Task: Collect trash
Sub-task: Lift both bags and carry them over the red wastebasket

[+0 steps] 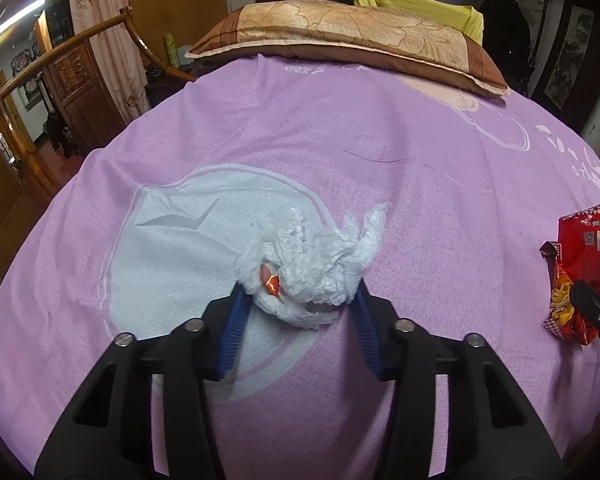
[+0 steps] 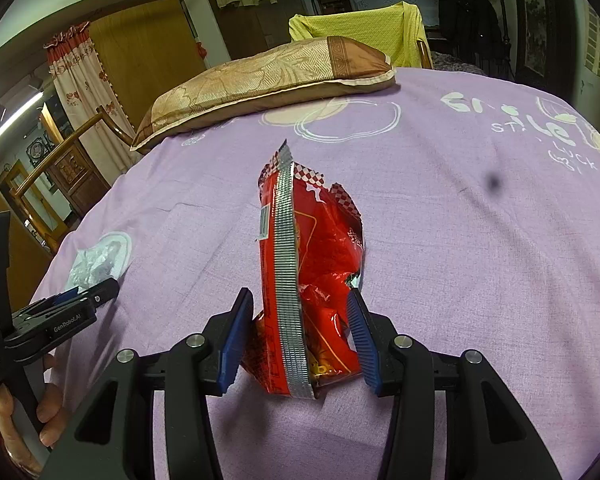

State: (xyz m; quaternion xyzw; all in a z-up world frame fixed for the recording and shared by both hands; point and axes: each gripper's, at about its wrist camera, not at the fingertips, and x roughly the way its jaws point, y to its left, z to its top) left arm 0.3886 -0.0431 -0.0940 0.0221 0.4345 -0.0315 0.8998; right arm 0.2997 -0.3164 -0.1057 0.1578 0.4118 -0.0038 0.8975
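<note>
A crumpled white plastic wad with a small orange scrap in it lies on the purple bed sheet. My left gripper is shut on the wad, with its blue pads pressing both sides. A red snack wrapper with a silver seam stands upright between the pads of my right gripper, which is shut on its lower part. In the left wrist view the red wrapper shows at the far right. The right wrist view shows the left gripper and the wad at the far left.
A brown and gold pillow lies at the head of the bed, with a yellow-draped chair behind it. A wooden chair and a curtain stand off the bed's left side. A hand holds the left gripper's handle.
</note>
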